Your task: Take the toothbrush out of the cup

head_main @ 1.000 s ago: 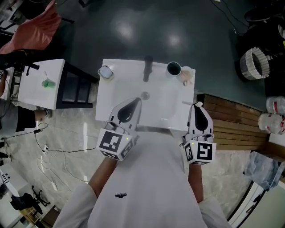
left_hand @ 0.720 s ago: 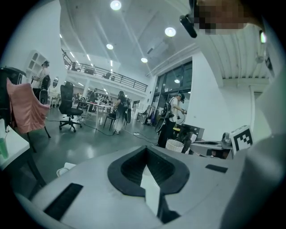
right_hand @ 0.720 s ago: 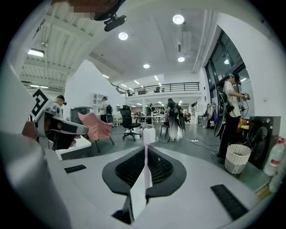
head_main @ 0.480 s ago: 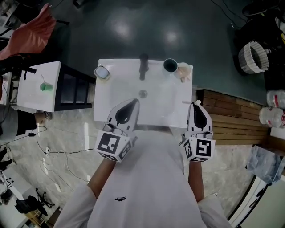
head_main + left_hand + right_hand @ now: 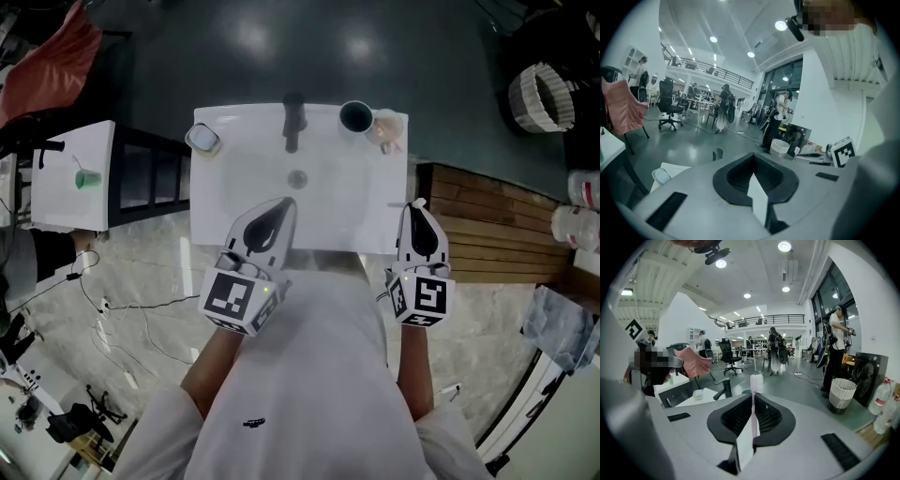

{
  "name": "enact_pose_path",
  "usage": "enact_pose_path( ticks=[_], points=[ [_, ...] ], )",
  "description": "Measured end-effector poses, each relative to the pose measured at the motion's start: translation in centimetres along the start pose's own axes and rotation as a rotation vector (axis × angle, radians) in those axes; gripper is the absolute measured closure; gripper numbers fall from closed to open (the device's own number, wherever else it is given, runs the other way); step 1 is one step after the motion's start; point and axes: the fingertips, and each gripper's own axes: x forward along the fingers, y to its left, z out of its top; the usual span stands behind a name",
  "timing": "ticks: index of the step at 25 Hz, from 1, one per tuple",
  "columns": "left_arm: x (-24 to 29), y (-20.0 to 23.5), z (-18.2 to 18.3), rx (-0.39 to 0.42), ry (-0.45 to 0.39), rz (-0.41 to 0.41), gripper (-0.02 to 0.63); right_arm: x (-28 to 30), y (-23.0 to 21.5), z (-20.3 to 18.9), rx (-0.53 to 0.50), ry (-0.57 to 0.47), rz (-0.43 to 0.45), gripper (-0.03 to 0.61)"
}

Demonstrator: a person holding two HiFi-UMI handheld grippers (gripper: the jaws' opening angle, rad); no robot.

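claw in the right hand (image 5: 753, 395) is clenched on the toothbrush (image 5: 756, 380), upright and well apart from the cup (image 5: 356, 116) at the counter's (image 5: 366, 206) far right; on so thin a pinch, i'd say it could swivel or slip out.

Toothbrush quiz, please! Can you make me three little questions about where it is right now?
1. True or false: the toothbrush is standing in the cup.
2. Which one is pinching the toothbrush? A: left hand-held gripper. B: right hand-held gripper.
3. Fill in: in the head view, the cup stands to the ____ of the faucet.

Key: 1 false, it is out of the cup. 2 B. 3 right.
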Motion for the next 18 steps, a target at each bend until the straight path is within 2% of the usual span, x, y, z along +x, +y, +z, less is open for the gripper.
enact_pose_path(
  ticks=[10,18],
  points=[
    [1.6,-0.8,-2.1,-0.001,0.068,-0.033,0.612,2.6,-1.6,-6.3,0.015,0.130,-0.037,0.563],
    [3.0,-0.8,-3.5,-0.008,0.111,-0.035,0.612,5.2,-3.0,-9.3,0.037,0.191,-0.038,0.563]
  ],
)
